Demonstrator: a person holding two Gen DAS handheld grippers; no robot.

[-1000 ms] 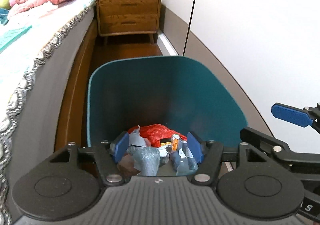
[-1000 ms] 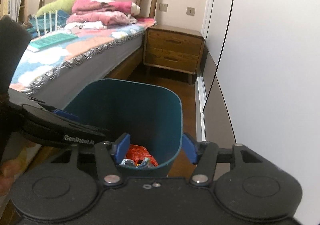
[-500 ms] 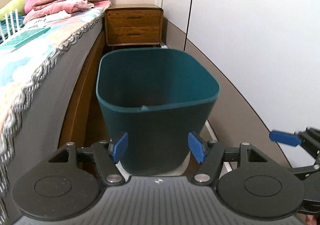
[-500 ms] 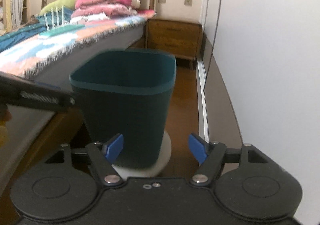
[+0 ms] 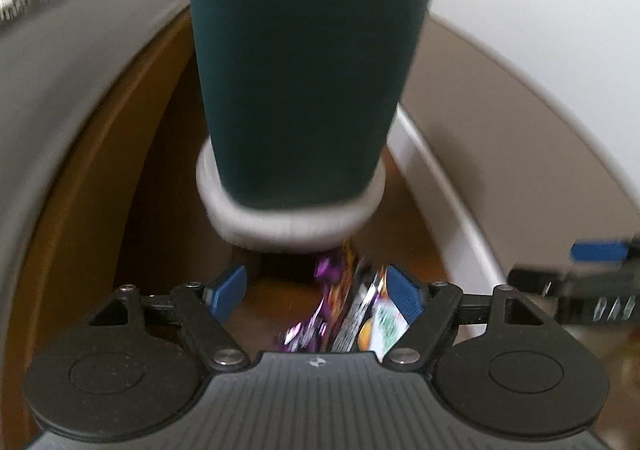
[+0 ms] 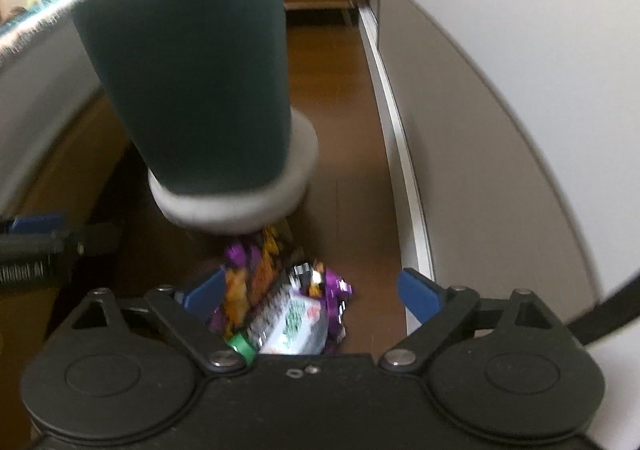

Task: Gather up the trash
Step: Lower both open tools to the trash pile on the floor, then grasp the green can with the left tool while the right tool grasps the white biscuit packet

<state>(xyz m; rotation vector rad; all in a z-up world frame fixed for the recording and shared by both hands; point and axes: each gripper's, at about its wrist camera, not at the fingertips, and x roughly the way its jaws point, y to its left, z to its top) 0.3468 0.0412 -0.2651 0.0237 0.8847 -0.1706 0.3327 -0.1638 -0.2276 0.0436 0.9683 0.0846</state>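
wrappers [image 6: 280, 302] by bin [image 6: 188, 70], print unreadable

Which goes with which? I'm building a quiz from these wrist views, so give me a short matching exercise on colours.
Things:
1. bin
2. round base under the bin
3. snack wrappers on the floor
4. pads of the left gripper

Colours:
A. blue
B. purple and orange
C. dark teal
D. pale grey

Pairs: 1-C, 2-D, 3-B, 4-A
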